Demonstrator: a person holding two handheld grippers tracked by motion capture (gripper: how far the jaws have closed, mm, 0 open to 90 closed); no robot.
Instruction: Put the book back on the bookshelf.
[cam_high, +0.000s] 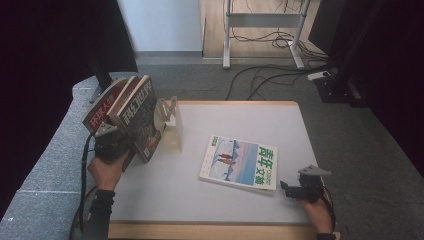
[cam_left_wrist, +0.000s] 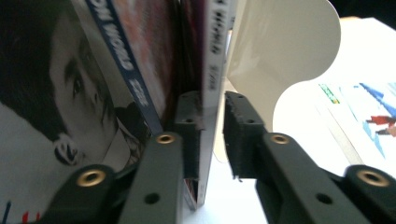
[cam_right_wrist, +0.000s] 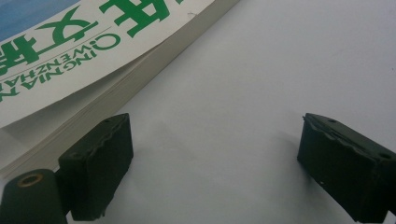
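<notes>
On the white table (cam_high: 235, 200), the left gripper (cam_high: 112, 142) sits at about nine o'clock, at the foot of a leaning row of magazines (cam_high: 127, 107) that tilt away from a cream bookend (cam_high: 172, 122). In the left gripper view its jaws straddle the spine edge of the rightmost magazine (cam_left_wrist: 212, 70): one pad lies against the cover, while the other stands just clear of it, a sliver of daylight between them, so the jaws are slightly parted and not clamped. The bookend (cam_left_wrist: 285, 51) rises just beyond that pad. A white and blue magazine (cam_high: 240, 162) lies flat near the table's centre, toward four o'clock. The right gripper (cam_high: 295, 190) rests at five o'clock, just beside that magazine's near corner (cam_right_wrist: 84, 60), jaws spread wide over bare tabletop with nothing between them.
</notes>
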